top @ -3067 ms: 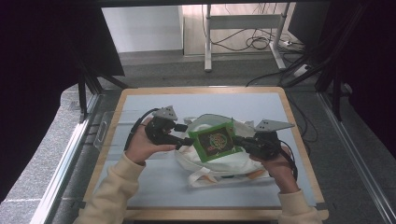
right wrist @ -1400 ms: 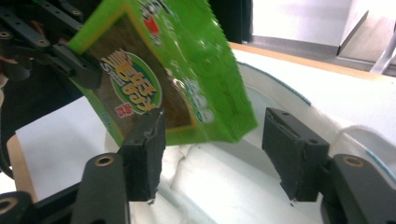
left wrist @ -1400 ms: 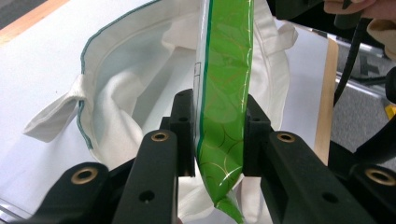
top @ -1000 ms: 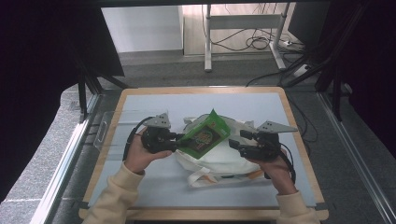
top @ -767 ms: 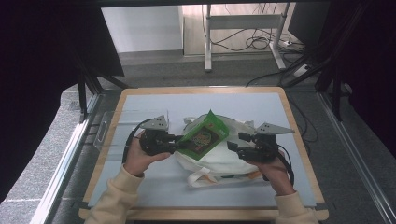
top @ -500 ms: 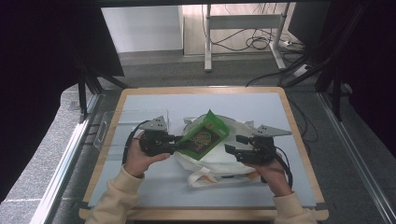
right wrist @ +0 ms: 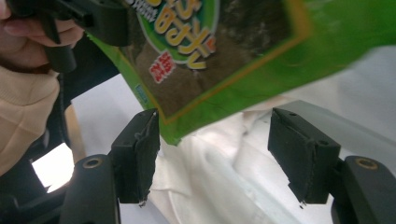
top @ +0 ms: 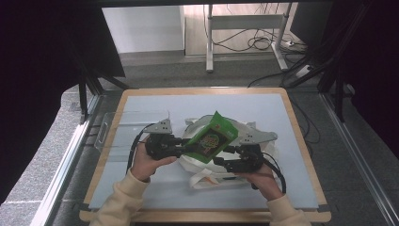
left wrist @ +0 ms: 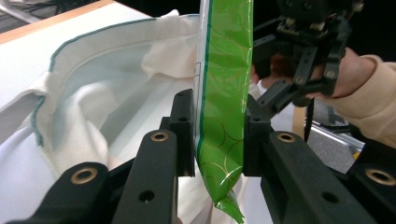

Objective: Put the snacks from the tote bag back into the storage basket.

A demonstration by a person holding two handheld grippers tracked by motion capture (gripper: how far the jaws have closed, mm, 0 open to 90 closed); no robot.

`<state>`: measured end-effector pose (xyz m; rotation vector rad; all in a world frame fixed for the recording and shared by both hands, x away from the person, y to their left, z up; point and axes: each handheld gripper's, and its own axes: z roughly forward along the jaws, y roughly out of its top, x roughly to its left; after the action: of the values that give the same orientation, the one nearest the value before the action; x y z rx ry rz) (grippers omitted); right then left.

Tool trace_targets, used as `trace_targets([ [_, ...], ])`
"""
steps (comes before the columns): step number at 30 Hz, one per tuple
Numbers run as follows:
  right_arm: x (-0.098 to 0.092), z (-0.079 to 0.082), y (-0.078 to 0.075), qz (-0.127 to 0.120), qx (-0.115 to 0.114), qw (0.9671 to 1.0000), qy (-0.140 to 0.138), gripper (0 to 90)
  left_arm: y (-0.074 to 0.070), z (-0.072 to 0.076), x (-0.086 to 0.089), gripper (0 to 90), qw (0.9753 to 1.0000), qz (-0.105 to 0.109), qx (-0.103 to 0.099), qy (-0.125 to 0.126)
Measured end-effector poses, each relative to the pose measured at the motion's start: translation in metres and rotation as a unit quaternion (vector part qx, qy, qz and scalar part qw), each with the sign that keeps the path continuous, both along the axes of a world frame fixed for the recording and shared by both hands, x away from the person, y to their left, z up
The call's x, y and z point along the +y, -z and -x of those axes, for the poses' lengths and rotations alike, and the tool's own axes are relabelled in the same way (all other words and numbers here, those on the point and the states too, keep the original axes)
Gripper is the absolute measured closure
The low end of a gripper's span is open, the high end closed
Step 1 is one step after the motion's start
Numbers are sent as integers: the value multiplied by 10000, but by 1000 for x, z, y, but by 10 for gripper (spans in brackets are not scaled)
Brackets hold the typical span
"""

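From the high view, we hold a green snack packet (top: 212, 137) up over a white cloth bag (top: 207, 165) that lies on the table (top: 141, 106). Our left gripper (top: 182, 147) pinches the packet's near-left end. The packet's long side slants up and away from that gripper, toward our right gripper (top: 225, 157), which sits just under its other side.

In the left gripper view, our jaws are squeezed tight on the green snack packet (left wrist: 225, 93), which stands thin-edge up between them. The white cloth bag (left wrist: 93, 88) gapes open just past our jaws, to their left.

In the right gripper view, our jaws stand wide apart and hold nothing. The green snack packet (right wrist: 233, 51) hangs just above them, its corner close to our left jaw. The white cloth bag (right wrist: 224, 177) lies below. We think the packet must tip down into the bag next.
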<state>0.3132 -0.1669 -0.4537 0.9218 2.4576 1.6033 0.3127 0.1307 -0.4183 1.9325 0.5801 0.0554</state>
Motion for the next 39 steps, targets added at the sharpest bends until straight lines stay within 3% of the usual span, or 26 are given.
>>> trace_targets([
  [11,10,-2,7,-202,-29,9996,-177,348,1,0,-5,728,9999,131,48,17],
  [17,18,-3,8,-416,-143,9987,-276,401,4,-1,-9,728,9995,317,38,-7],
  [24,15,-2,6,-460,-278,9983,-225,458,8,-3,-7,724,9991,416,100,39],
  [39,6,-6,4,-464,-269,9980,-319,616,18,-8,-9,690,9998,173,61,117],
])
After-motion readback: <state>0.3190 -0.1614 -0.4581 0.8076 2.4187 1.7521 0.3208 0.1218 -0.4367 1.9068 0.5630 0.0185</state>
